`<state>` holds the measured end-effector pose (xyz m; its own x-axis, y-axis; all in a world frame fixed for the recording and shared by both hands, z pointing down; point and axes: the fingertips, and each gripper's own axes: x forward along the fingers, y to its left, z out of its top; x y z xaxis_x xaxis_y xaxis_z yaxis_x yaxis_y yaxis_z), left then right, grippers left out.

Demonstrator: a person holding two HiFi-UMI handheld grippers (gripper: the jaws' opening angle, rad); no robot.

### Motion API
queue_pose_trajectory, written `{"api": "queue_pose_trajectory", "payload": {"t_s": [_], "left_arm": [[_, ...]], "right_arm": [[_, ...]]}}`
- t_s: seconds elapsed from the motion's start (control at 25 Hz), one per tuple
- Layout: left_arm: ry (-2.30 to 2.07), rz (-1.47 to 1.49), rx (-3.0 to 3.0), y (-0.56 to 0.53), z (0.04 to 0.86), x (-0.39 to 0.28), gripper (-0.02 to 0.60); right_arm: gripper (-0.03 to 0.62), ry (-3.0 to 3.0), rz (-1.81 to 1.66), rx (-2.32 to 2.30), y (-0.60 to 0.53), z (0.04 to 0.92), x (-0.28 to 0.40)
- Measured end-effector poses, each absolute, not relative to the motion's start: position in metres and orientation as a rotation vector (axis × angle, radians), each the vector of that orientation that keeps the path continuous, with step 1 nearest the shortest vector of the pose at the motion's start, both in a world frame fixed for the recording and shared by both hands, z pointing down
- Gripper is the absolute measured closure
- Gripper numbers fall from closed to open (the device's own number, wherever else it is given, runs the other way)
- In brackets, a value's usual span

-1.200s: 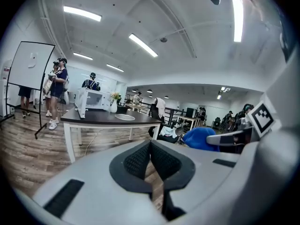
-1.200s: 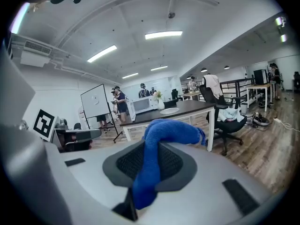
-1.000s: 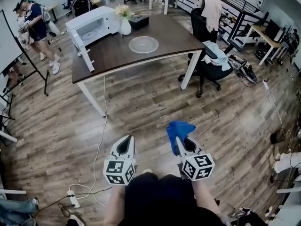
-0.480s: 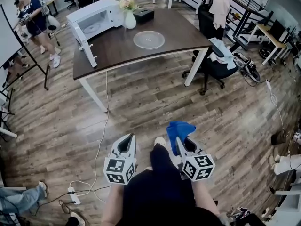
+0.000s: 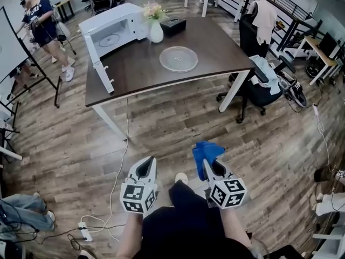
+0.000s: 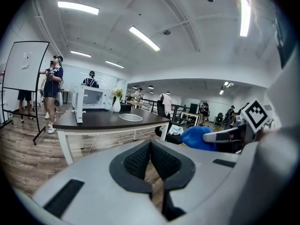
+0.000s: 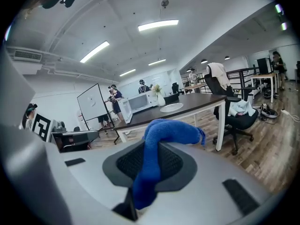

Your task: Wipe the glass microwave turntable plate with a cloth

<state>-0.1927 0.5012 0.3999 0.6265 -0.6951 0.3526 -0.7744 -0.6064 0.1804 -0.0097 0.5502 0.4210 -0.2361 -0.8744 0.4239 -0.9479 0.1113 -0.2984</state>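
The round glass turntable plate (image 5: 178,59) lies flat on the dark brown table (image 5: 135,69), well ahead of me; it shows too in the left gripper view (image 6: 130,117) and the right gripper view (image 7: 171,107). My right gripper (image 5: 206,163) is shut on a blue cloth (image 5: 206,150), which bunches over its jaws (image 7: 161,135). My left gripper (image 5: 145,167) is shut with nothing in it, its black pads (image 6: 140,161) pressed together. Both grippers hang low over the wooden floor, far short of the table.
A white microwave (image 5: 116,28) with its door (image 5: 97,55) swung open sits at the table's left end, beside a white vase of flowers (image 5: 155,28) and a black box (image 5: 172,25). An office chair (image 5: 259,82) stands right of the table. A person (image 5: 46,28) stands far left. A cable and power strip (image 5: 83,226) lie on the floor.
The table, plate and microwave have drawn closer and lower in the head view as I walk toward them. Both grippers keep their pose, the cloth still held.
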Motion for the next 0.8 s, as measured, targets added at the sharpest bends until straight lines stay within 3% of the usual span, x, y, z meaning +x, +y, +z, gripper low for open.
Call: {"api": "queue_pose_trajectory", "payload": {"t_s": [0.8], "left_arm": [[-1.247, 0.341, 2.54, 0.326, 0.402, -0.107, 0.577]], "right_arm": [[0.54, -2.282, 0.771, 1.785, 0.369, 0.432, 0.07]]}}
